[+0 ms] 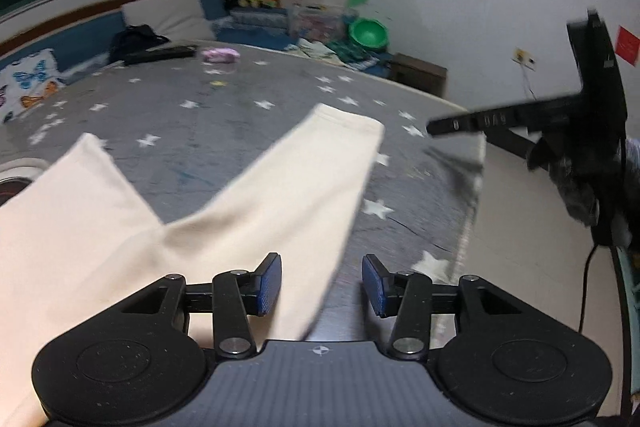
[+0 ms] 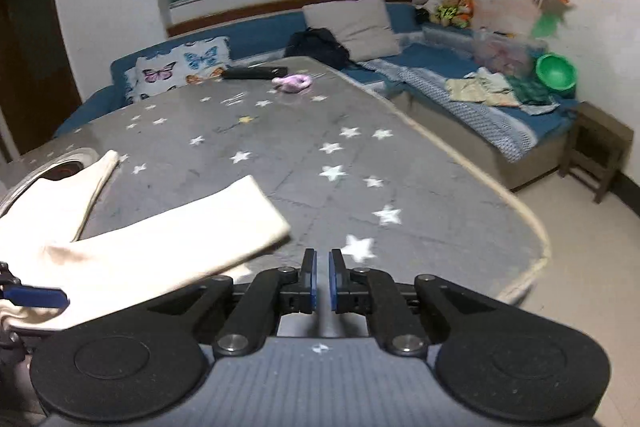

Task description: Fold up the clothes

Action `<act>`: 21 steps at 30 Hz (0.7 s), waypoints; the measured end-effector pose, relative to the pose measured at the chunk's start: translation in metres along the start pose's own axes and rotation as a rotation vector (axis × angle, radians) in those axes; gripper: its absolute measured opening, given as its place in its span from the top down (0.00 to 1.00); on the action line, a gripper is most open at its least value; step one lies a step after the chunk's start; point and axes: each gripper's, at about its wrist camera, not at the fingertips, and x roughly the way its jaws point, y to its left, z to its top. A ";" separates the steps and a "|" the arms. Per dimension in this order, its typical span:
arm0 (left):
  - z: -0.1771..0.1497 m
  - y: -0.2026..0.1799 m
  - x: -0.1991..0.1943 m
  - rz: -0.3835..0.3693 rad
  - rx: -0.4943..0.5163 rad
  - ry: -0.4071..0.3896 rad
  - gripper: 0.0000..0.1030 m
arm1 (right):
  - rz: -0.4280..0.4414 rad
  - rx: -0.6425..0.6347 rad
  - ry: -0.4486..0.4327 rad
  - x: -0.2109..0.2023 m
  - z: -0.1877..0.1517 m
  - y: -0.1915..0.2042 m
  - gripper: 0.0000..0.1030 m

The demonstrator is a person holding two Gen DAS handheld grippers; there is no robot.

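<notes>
Cream trousers (image 1: pixel 256 187) lie spread flat on the grey star-printed worktop (image 1: pixel 224 115), both legs fanning away towards the far side, the waist end nearest the camera and running out of view at the near left. In the left wrist view the right-hand leg runs long-axis from near centre to far right, its hem well short of the worktop's right edge.

Left claw (image 1: pixel 322 285): fingers set wide apart, nothing between them. The near edge of that leg lies directly under and between the blue pads (image 1: pixel 269 283), slightly left of centre; contact cannot be confirmed from this view.

Right claw (image 2: pixel 322 281): fingers almost together, a narrow gap remaining, nothing held. In the right wrist view the trousers (image 2: pixel 160 247) lie to its left and slightly ahead, the leg's long axis running from near left to far right, the hem end near the claw but apart from it.

Judgement: the left claw is the nearer and better placed to take the fabric; the right would need to open and shift left.

Beyond: a pink item (image 2: pixel 291 83) and a black flat object (image 2: pixel 256 72) at the far end of the worktop, with a blue sofa (image 2: pixel 460 75) behind
</notes>
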 end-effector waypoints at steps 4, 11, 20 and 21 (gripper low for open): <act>-0.001 -0.005 -0.001 -0.009 -0.002 -0.002 0.50 | 0.079 -0.049 -0.017 0.009 0.013 0.019 0.85; -0.003 0.017 -0.036 0.098 -0.054 -0.050 0.50 | 0.144 -0.143 0.054 0.063 0.030 0.063 0.75; -0.002 0.128 -0.086 0.474 -0.245 -0.064 0.49 | 0.124 -0.225 0.059 0.076 0.055 0.087 0.74; -0.002 0.145 -0.086 0.510 -0.275 -0.055 0.49 | 0.146 -0.234 0.056 0.076 0.060 0.094 0.74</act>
